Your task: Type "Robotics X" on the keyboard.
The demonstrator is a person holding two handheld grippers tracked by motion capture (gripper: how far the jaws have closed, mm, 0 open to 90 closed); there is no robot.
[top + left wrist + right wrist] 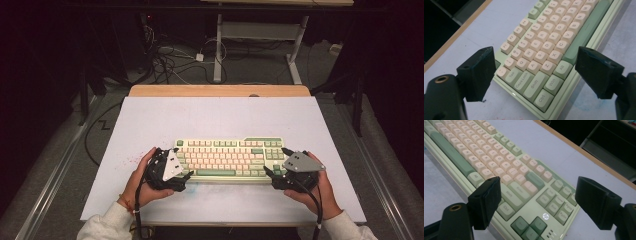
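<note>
A pale green keyboard (227,159) with cream and green keys lies flat on the white table top (215,115), near the front. My left gripper (182,162) is open at the keyboard's left end. In the left gripper view its jaws straddle that corner of the keyboard (544,62), one on each side, and nothing is gripped by the left gripper (537,72). My right gripper (275,160) stands open at the right end. The right gripper view has the right gripper (541,203) spanning the arrow-key corner of the keyboard (506,167).
A wooden strip (220,90) borders the table's far edge. Beyond it, on the floor, lie tangled cables (170,60) and the white legs of another desk (218,50). Bare white surface stretches behind and on both sides of the keyboard.
</note>
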